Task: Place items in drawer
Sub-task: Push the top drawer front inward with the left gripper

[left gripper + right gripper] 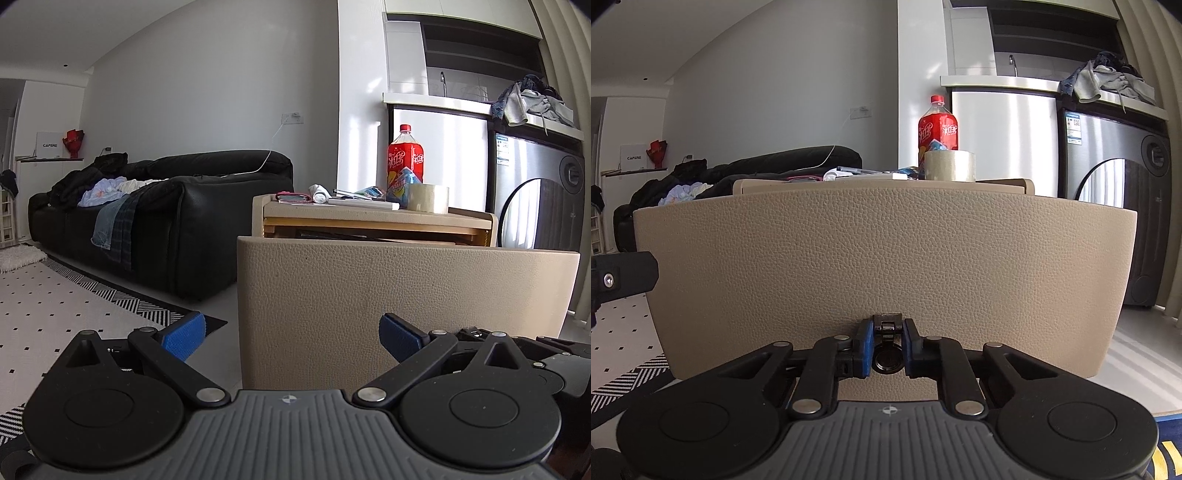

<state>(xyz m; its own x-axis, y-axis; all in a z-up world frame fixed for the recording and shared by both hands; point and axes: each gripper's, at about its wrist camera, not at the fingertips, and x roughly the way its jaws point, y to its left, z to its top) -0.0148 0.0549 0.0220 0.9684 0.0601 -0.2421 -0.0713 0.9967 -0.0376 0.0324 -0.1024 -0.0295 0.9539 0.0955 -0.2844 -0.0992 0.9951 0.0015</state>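
Drawer [402,295] interior hidden behind its beige front panel in both views; contents not discernible. Bottle [405,162] base concealed by tape roll [428,198] and small clutter [343,197], items too small to identify. Washer [543,199] cut off at right edge.

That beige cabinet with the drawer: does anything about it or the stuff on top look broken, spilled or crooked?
Nothing looks damaged or spilled. The drawer stands pulled out, the right gripper shut on its pull ring; the left gripper is open. On the cabinet top, the red drink bottle and tape roll stand upright amid loose clutter.
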